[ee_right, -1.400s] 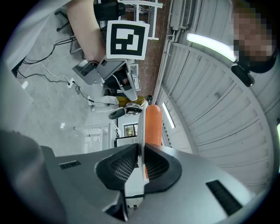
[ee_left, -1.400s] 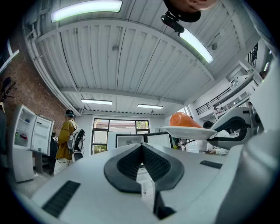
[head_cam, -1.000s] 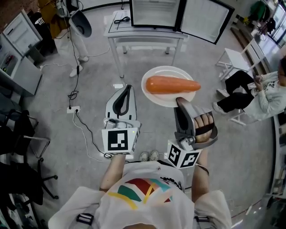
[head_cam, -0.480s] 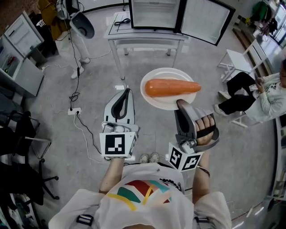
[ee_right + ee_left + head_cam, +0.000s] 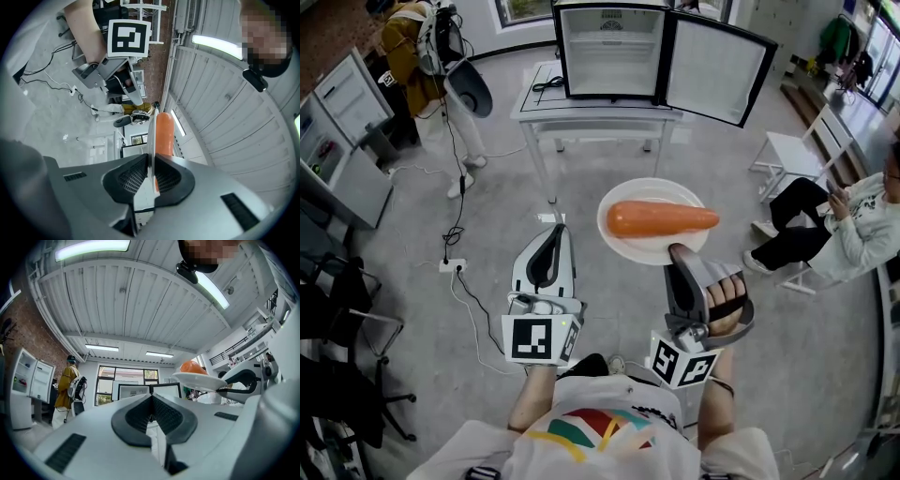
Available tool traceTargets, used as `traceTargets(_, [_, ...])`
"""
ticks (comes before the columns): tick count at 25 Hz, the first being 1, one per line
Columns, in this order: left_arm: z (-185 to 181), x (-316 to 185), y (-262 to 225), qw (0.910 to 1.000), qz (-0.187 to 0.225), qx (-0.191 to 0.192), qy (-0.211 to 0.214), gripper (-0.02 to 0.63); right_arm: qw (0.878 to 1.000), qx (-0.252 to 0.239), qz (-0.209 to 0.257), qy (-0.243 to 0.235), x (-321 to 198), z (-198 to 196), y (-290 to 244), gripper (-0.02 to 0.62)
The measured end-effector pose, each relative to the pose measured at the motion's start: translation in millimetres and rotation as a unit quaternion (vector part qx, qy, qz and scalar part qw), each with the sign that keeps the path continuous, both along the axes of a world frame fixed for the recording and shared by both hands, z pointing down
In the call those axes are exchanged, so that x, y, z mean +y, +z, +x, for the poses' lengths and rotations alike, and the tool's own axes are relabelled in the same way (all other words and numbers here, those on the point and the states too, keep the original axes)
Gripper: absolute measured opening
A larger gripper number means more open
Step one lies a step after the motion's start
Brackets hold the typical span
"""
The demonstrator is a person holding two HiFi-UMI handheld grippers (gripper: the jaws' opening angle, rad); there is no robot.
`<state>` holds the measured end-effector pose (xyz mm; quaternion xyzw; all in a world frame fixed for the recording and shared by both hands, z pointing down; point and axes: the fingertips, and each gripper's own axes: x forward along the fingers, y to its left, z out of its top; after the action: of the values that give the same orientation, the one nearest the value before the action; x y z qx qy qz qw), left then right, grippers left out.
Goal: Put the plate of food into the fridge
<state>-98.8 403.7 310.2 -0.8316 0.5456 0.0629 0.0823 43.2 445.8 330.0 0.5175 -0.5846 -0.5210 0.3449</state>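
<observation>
We hold the right tool [image 5: 680, 251] clamped on the near rim of the white plate [image 5: 649, 190]. In the right gripper view its two dark pads pinch that rim from both sides. The plate is carried level in the air above the grey floor [image 5: 825, 309], reaching out from the tool toward 12 o'clock. A single orange carrot [image 5: 661, 218] lies across it, thick end toward 9 o'clock and tip toward 3 o'clock.

Our left tool [image 5: 553, 232] hangs at 9 o'clock of the plate, apart from it. Its jaws are pressed together with nothing between them.

Farther off at 12 o'clock the small fridge [image 5: 609, 42] stands on a white bench [image 5: 600, 111], well apart from the plate. Its door [image 5: 717, 61] is swung wide toward 1 o'clock. A seated person [image 5: 848, 216] is at 3 o'clock, and a standing person [image 5: 412, 47] in yellow is at 10 o'clock.
</observation>
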Motion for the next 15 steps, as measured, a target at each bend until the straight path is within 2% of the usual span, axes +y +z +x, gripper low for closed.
traceTargets(6, [10.3, 14.7, -4.1, 0.9998, -0.003, 0.018, 0.007, 0.008, 1.000, -0.007, -0.004, -0.011, 5.2, 9.6, 2.2, 0.038])
traceTargets(15, [18.2, -9.5, 5.4, 0.9996, -0.004, 0.023, 0.016, 0.008, 1.000, -0.001, -0.005, -0.016, -12.0, 11.6, 10.8, 0.038])
